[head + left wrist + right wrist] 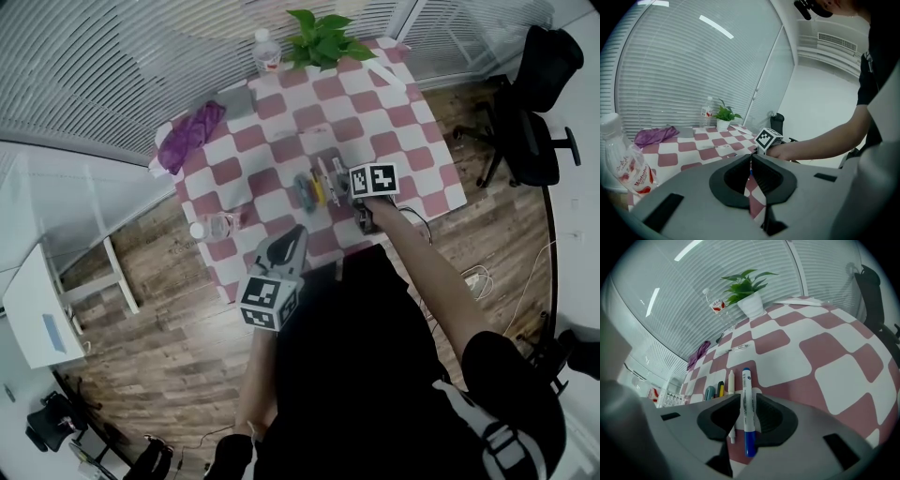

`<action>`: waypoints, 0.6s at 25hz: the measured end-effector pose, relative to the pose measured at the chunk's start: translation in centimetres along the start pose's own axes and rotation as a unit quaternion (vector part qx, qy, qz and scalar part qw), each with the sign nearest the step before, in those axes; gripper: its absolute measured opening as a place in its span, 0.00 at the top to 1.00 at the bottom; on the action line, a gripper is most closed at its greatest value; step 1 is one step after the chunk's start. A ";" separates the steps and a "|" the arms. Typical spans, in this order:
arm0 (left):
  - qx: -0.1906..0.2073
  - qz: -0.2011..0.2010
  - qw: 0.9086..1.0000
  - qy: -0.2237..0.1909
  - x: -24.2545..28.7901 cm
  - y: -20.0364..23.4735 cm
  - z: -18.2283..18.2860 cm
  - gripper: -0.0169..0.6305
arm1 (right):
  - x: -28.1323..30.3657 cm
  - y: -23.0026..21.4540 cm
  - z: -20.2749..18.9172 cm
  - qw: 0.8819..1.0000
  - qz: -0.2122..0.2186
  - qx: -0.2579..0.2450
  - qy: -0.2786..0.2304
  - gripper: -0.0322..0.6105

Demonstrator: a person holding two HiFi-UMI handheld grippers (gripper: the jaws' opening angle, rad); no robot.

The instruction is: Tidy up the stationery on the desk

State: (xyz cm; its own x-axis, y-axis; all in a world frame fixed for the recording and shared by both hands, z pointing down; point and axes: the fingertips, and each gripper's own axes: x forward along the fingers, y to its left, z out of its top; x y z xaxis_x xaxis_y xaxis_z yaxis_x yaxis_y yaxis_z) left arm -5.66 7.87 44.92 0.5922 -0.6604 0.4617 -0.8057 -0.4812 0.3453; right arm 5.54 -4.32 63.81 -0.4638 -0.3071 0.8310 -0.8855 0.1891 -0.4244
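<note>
The right gripper (748, 398) is seen pointing down at the checked table (412, 141), on the side well away from the potted plant (323, 37). Its jaws stand a little wider than the blue-capped marker (747, 408) lying between them. The pads are not seen pressing on the marker, which appears to rest on the cloth, so it is judged set down rather than held.

Just beside the marker, on the side away from the plant's paper sheets (386, 75), a white pen (731, 383), a yellow-and-black pen (721, 389) and a grey-green pen (709, 392) are laid parallel. A row of four is thus formed, and that part of the tidying is judged done.

The left gripper (751, 158) is held at the table edge farthest from the plant, with its jaws closed together on nothing.

A thin pen (733, 348) lies alone between the row and the plant. It is judged to be what remains, along with perhaps the loose sheets.
</note>
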 end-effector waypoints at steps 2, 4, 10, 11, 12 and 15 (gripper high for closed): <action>0.001 -0.003 1.000 0.002 0.2 0.0 0.0 0.92 | -0.3 0.0 0.3 1.000 0.004 -0.003 -0.005 0.75; 0.002 -0.006 1.000 0.004 0.4 -0.1 0.0 0.92 | -0.7 -0.1 0.7 1.000 0.006 -0.004 -0.012 0.74; 0.004 -0.010 1.000 0.001 1.2 -0.3 0.3 0.92 | -2.0 -1.0 3.2 0.999 -0.001 -0.034 -0.035 0.74; 0.003 -0.009 1.000 0.001 1.3 -0.3 0.4 0.92 | -2.2 -1.0 3.8 0.998 -0.004 -0.050 -0.040 0.74; 0.000 -0.007 1.000 0.002 1.4 -0.3 0.5 0.92 | -2.4 -1.0 4.5 0.997 -0.008 -0.070 -0.044 0.73; -0.007 -0.001 1.000 0.002 1.9 0.0 0.7 0.92 | -2.5 -0.4 6.7 0.987 -0.017 -0.149 -0.053 0.73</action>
State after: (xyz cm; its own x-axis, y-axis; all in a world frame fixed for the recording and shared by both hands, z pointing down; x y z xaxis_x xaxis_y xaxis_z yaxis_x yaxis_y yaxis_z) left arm -4.50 6.21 45.20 0.5943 -0.6574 0.4633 -0.8041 -0.4744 0.3582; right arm 6.89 -9.83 59.50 -0.4480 -0.4107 0.7941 -0.8607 0.4382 -0.2589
